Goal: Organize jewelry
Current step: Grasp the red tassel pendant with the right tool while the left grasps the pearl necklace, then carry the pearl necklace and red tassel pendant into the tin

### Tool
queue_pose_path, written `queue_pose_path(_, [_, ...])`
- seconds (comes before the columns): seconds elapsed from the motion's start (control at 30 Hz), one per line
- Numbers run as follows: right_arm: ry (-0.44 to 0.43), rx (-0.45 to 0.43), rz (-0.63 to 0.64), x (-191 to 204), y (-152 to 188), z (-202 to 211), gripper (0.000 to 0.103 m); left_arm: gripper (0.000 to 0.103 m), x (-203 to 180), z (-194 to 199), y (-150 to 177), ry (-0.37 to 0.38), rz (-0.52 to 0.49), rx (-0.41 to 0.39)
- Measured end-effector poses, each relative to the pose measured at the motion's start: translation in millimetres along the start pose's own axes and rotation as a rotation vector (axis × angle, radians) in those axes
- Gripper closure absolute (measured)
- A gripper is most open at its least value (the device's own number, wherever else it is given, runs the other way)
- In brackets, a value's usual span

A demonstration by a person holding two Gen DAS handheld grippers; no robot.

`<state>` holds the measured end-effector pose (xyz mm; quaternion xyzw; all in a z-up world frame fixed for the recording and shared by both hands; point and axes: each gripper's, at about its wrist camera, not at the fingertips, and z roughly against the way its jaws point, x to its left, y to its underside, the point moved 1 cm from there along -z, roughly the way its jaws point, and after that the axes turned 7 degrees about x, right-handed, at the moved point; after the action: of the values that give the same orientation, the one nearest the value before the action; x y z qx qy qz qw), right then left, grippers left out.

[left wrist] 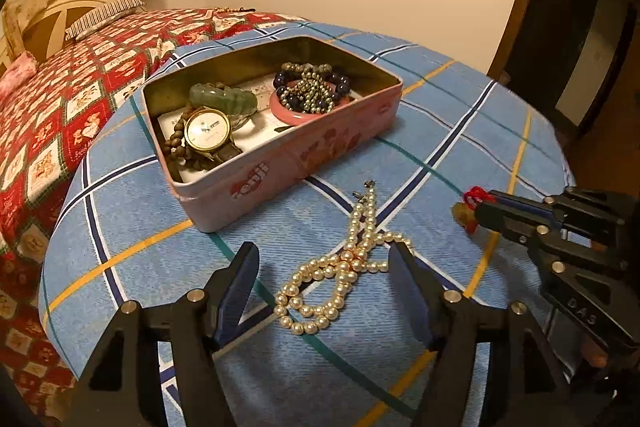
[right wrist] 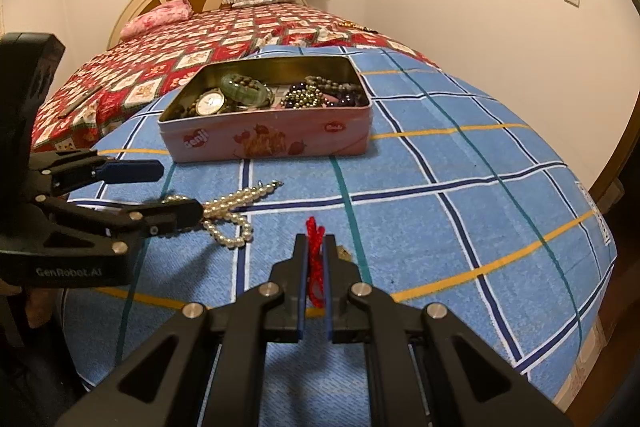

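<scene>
Pearls (left wrist: 340, 267) lie loose on the cloth (left wrist: 460, 147) between our spread left gripper (left wrist: 326, 259), at six o'clock from the tin (left wrist: 280, 163), placed to scoop them in. Our right gripper (right wrist: 314, 247) is pressed together on a red cord (right wrist: 315, 239), keeping its charm ready.

On the bed (right wrist: 460, 187), an open tin (left wrist: 280, 155) sits toward the headboard side, holding a watch (left wrist: 207, 131) and bangle (left wrist: 224, 99) at its left end and beaded bracelets (left wrist: 312, 91) at its right. A pearl necklace (left wrist: 340, 267) lies on the bedspread before the tin, between the fingers of the left gripper (left wrist: 326, 279). To its right, well apart, the right gripper (right wrist: 314, 267) pinches a corded charm (right wrist: 315, 247).
</scene>
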<state>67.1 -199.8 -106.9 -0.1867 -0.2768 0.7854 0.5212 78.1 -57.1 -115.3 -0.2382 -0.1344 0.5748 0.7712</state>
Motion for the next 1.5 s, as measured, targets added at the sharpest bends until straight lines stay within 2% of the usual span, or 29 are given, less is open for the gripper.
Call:
queue_pose_path(0.07, [0.000, 0.001, 0.001, 0.2, 0.4, -0.5, 0.095, 0.036, -1.0, -6.5, -0.6, 0.004, -0.014, 0.017])
queue_pose_path(0.13, [0.000, 0.002, 0.003, 0.8, 0.2, -1.1, 0.095, 0.044, -1.0, -12.7, -0.1, 0.008, -0.017, 0.040])
queue_pose_path(0.23, [0.000, 0.001, 0.004, 0.9, -0.4, -1.4, 0.095, 0.080, -7.2, -10.1, -0.1, 0.046, -0.048, 0.035])
queue_pose_path(0.3, [-0.002, -0.004, 0.006, 1.5, -1.0, 0.1, 0.095, 0.097, -10.7, -6.5, -0.5, 0.051, -0.061, 0.031])
queue_pose_path(0.5, [-0.007, -0.037, 0.030, 5.2, -13.9, 9.6, 0.095, 0.097, -8.0, 16.2, -8.0, 0.048, -0.061, -0.027])
queue_pose_path(0.87, [-0.003, -0.117, 0.073, 5.3, -59.6, 28.6, 0.095, 0.097, 23.0, 61.3, -48.8, -0.012, -0.036, -0.148])
queue_pose_path(1.17, [-0.006, -0.174, 0.110, 9.2, -100.0, 33.2, 0.095, 0.097, 43.8, 71.7, -78.9, -0.051, -0.034, -0.196])
queue_pose_path(1.5, [-0.035, -0.198, 0.138, 14.8, -132.1, 29.0, 0.095, 0.097, 62.0, 64.2, -105.9, -0.075, -0.022, -0.201])
